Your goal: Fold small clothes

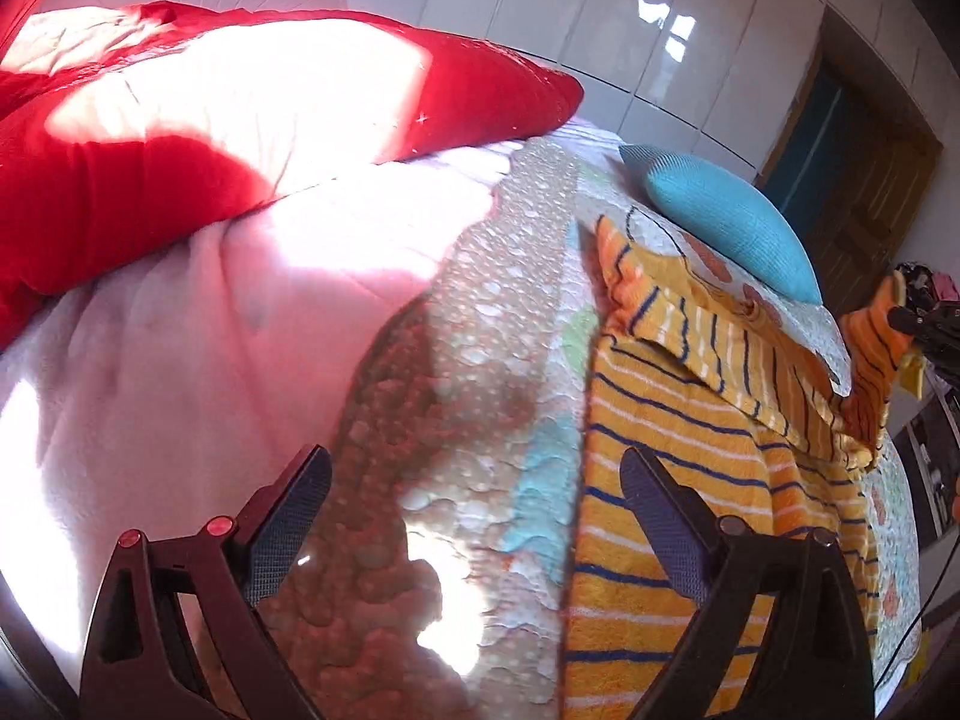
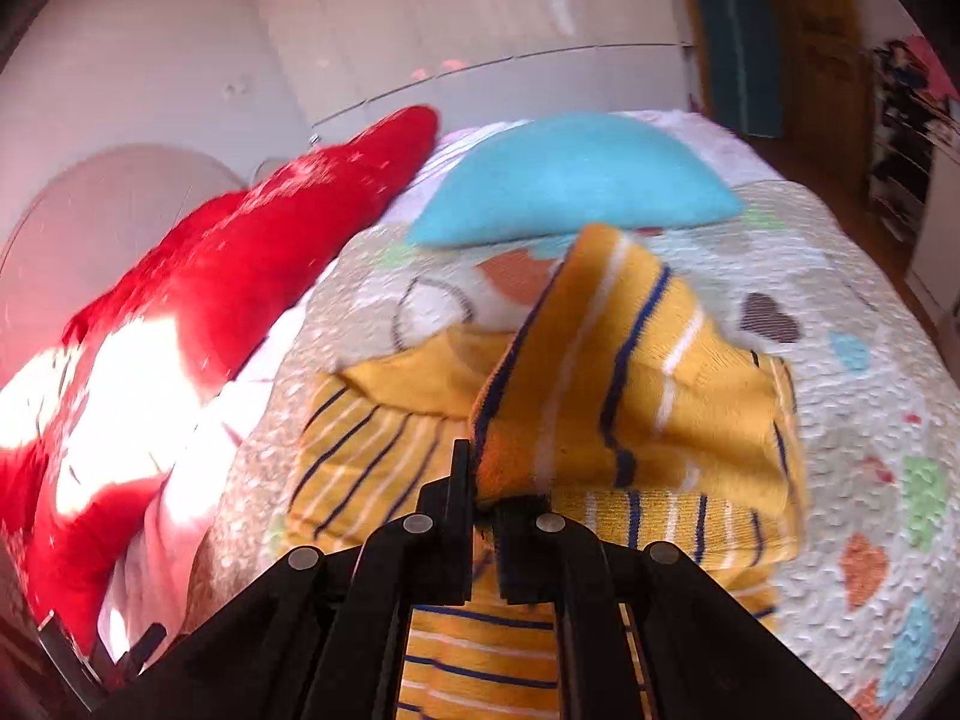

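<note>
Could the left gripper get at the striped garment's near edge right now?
Probably yes: the left gripper is open and empty, with the orange striped garment lying uncovered just beside its fingertips.

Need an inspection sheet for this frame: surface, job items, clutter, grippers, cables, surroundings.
Surface: bed with a patterned quilt, hearts printed on it.
Job's things: orange striped top lying on the quilt, one part lifted and folded over.
Clutter: red pillow, blue cushion, pink blanket.
Grippers: left hand-held gripper open, nothing between its fingers; right hand-held gripper shut on the top's lifted part.
Cables: a thin dark cable at the bed's far edge.
Surroundings: white wardrobe doors, wooden door.
</note>
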A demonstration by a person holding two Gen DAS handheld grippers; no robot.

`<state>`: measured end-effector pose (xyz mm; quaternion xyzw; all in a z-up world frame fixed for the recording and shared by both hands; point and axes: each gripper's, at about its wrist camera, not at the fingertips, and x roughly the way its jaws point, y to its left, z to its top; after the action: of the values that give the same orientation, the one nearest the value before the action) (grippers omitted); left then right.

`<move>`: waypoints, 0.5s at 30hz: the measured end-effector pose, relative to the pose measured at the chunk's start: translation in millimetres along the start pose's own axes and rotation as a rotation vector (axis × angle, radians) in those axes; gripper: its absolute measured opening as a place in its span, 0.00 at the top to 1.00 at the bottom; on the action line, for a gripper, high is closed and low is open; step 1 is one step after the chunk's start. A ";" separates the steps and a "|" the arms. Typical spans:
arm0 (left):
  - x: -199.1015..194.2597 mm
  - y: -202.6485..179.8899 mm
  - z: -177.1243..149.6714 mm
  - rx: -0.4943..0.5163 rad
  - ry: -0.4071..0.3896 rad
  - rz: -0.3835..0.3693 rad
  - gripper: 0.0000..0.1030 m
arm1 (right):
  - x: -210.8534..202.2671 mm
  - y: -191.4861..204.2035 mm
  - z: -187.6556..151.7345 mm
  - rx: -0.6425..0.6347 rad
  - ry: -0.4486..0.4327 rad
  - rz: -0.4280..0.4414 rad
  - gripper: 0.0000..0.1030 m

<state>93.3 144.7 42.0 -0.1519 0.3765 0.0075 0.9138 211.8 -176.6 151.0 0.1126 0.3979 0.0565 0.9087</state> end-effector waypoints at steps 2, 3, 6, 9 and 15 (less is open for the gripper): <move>1.6 13.9 3.4 -0.030 0.001 0.014 0.06 | 45.7 45.0 -18.1 -0.072 0.081 0.035 0.94; 2.8 20.0 4.0 -0.046 0.006 0.019 0.06 | 67.8 62.1 -29.2 -0.107 0.124 0.032 0.92; 6.1 35.3 6.4 -0.086 0.019 0.023 0.06 | 122.4 85.0 -58.1 -0.173 0.248 0.008 0.86; 5.2 43.1 10.0 -0.109 0.011 0.024 0.06 | 132.1 85.4 -73.4 -0.181 0.255 0.004 0.67; 7.7 50.0 11.6 -0.140 0.020 0.009 0.06 | 95.9 78.7 -59.7 -0.167 0.193 0.032 0.55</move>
<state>100.4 194.9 30.9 -0.2140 0.3850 0.0364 0.8970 231.8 -72.5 63.2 0.0368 0.4754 0.1146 0.8715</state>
